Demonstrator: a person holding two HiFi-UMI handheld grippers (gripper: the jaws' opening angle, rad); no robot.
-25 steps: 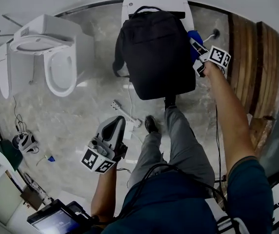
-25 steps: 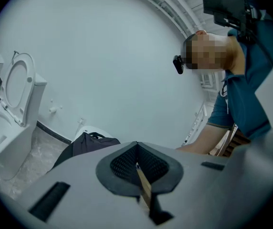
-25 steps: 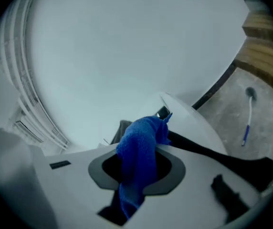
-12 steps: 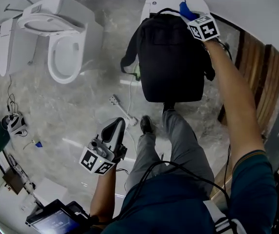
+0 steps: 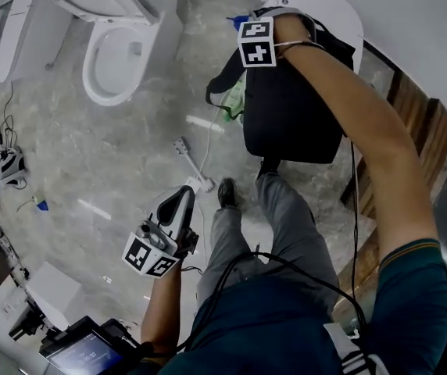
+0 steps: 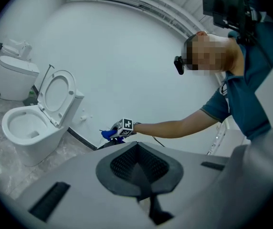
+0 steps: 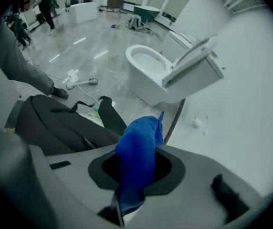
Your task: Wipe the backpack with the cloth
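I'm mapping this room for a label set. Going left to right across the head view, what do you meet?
Cable tangle on the floor → toilet → backpack → wooden slats. The right gripper, shut on the cloth, overlaps the backpack in that view, so it is left out.

In the right gripper view, the lower end of the cloth [image 7: 137,151] is lost between the jaws of the right gripper [image 7: 127,194], and the near part of the backpack [image 7: 55,123] is hidden behind the tool's body. Figures [image 7: 45,4] far ahead of the tool are too small to be told apart. In the head view, the jaws are covered by the marker cube [image 5: 256,41]; only a blue tip of cloth is seen beyond it.
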